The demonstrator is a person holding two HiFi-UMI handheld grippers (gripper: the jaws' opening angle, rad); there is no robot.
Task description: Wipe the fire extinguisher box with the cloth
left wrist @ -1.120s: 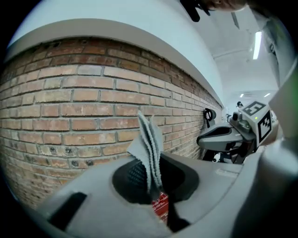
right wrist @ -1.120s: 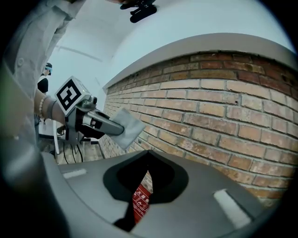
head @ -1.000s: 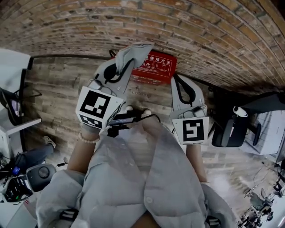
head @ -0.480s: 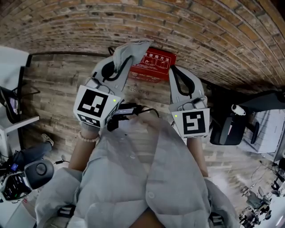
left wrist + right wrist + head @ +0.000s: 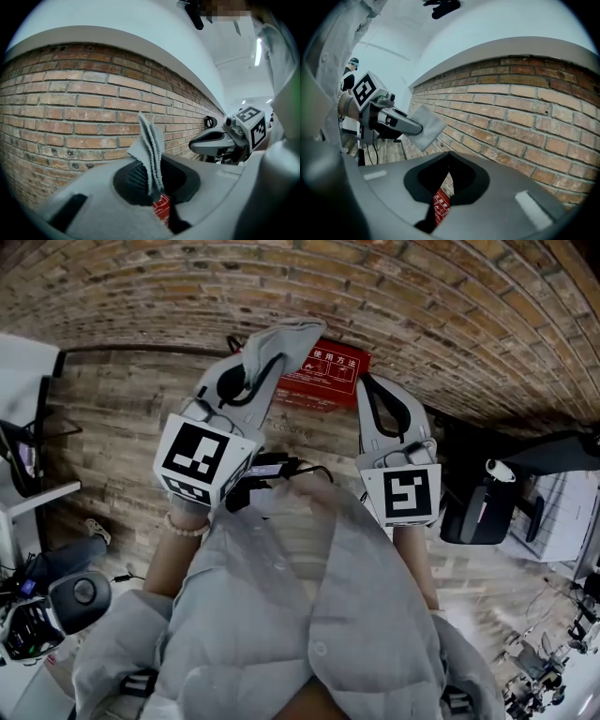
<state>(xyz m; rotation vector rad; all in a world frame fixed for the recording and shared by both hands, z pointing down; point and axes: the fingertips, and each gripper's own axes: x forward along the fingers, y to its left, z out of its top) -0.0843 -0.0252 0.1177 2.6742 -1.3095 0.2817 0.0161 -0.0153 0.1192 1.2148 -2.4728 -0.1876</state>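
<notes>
The red fire extinguisher box (image 5: 328,371) stands on the floor against the brick wall. My left gripper (image 5: 265,357) is shut on a folded grey cloth (image 5: 281,338), which hangs over the box's upper left corner in the head view. In the left gripper view the cloth (image 5: 151,150) sticks up between the jaws, with a strip of the red box (image 5: 161,207) below it. My right gripper (image 5: 363,381) is shut on nothing, just right of the box. Its own view shows the box (image 5: 440,206) through the narrow jaw gap, and the cloth (image 5: 425,126) at the left.
The brick wall (image 5: 422,306) curves across the top above a wooden plank floor (image 5: 122,427). A black office chair (image 5: 478,512) and a white cabinet (image 5: 567,521) stand at the right. A white desk (image 5: 28,381) and dark equipment (image 5: 75,592) are at the left.
Both grippers have moved a little forward toward the wall. The cloth now reaches further over the box's left corner.
</notes>
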